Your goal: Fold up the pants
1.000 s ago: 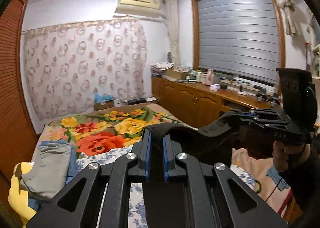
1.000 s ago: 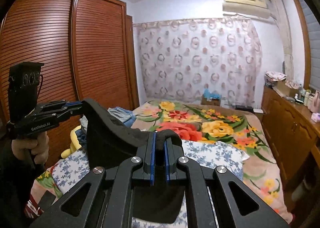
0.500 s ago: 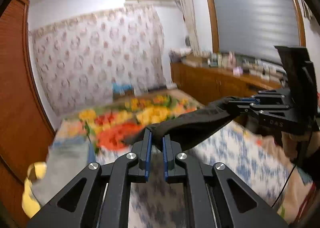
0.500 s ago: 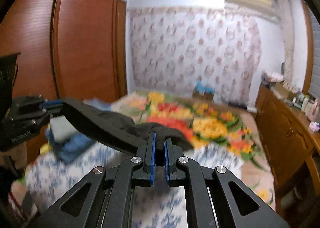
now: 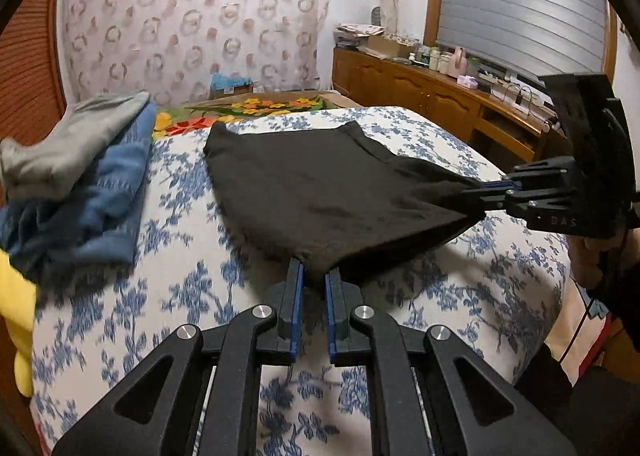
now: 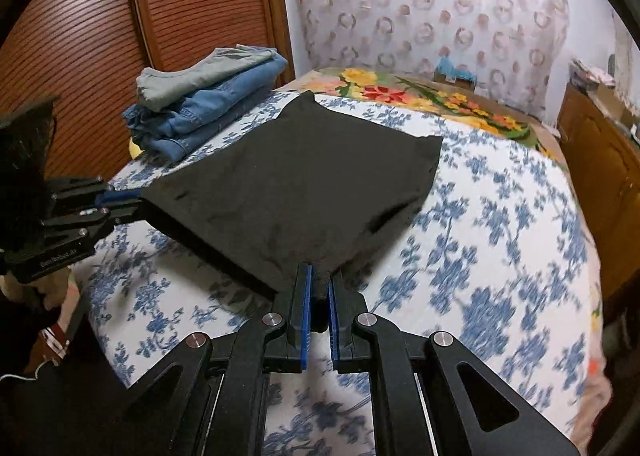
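Black pants (image 5: 332, 191) lie folded and spread on the blue-flowered bed sheet (image 5: 192, 288); they also show in the right wrist view (image 6: 304, 183). My left gripper (image 5: 314, 276) is shut on the near left corner of the pants. My right gripper (image 6: 318, 280) is shut on the near right corner. Each gripper shows in the other's view, the right one (image 5: 488, 191) and the left one (image 6: 120, 197). The near edge is stretched between them, slightly above the bed; the far edge rests on the sheet.
A stack of folded clothes, grey (image 5: 68, 143) on blue jeans (image 5: 92, 211), lies on the bed's left side, also in the right wrist view (image 6: 208, 103). A wooden wardrobe (image 6: 100, 35) stands left, a wooden cabinet (image 5: 432, 103) right. A floral blanket (image 6: 420, 95) covers the far bed.
Both grippers have come down from held high in the air to just above the bed, laying the black pants out flat on the sheet. Both stay shut on the pants.
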`<state>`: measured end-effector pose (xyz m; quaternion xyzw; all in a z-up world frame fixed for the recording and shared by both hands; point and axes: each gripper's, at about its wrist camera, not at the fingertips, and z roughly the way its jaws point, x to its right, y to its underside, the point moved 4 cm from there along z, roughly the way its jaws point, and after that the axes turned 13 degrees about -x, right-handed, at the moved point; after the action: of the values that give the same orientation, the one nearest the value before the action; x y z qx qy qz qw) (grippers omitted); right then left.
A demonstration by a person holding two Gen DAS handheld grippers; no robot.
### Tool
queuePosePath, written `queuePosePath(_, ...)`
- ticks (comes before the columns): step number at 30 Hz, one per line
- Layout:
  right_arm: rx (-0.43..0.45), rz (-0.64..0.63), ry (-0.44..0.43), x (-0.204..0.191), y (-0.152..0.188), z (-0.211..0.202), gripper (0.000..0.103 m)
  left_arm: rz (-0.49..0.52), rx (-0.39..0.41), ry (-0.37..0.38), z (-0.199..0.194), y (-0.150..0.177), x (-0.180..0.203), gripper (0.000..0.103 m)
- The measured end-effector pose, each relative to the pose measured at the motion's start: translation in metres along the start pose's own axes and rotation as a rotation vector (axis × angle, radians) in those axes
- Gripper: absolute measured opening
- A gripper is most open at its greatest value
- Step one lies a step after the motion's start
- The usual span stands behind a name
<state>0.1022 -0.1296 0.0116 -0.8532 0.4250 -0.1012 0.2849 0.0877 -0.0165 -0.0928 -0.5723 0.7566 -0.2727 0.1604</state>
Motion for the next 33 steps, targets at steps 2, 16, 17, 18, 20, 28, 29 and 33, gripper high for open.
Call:
queuePosePath(2,0.006,0.008,-0.007,0.001,0.011,0.000,0.007,-0.008,-0.001,0.003,-0.001,0.002,0.000,0.011)
queuePosePath(16,0.053,0.057,-0.034,0.008,0.040,-0.002,0.007,-0.022,0.023,0.015,-0.018,0.010,0.004,0.011)
queuePosePath(17,0.053,0.059,-0.037,0.008,0.042,-0.002,0.007,-0.020,0.027,0.021,-0.021,0.011,0.006,0.011)
queuePosePath(18,0.053,0.059,-0.040,0.008,0.045,-0.003,0.007,-0.019,0.032,0.025,-0.023,0.011,0.007,0.011)
queuePosePath(20,0.056,0.059,-0.046,0.007,0.048,-0.005,0.007,-0.016,0.043,0.030,-0.030,0.011,0.010,0.011)
queuePosePath(28,0.086,0.064,-0.060,0.009,0.056,-0.026,0.007,0.003,0.059,0.035,-0.045,0.010,0.016,0.011)
queuePosePath(29,0.087,0.062,-0.061,0.008,0.057,-0.028,0.007,0.003,0.063,0.035,-0.047,0.010,0.016,0.011)
queuePosePath(33,0.093,0.050,-0.054,0.004,0.058,-0.036,0.007,0.008,0.077,0.035,-0.054,0.009,0.017,0.011)
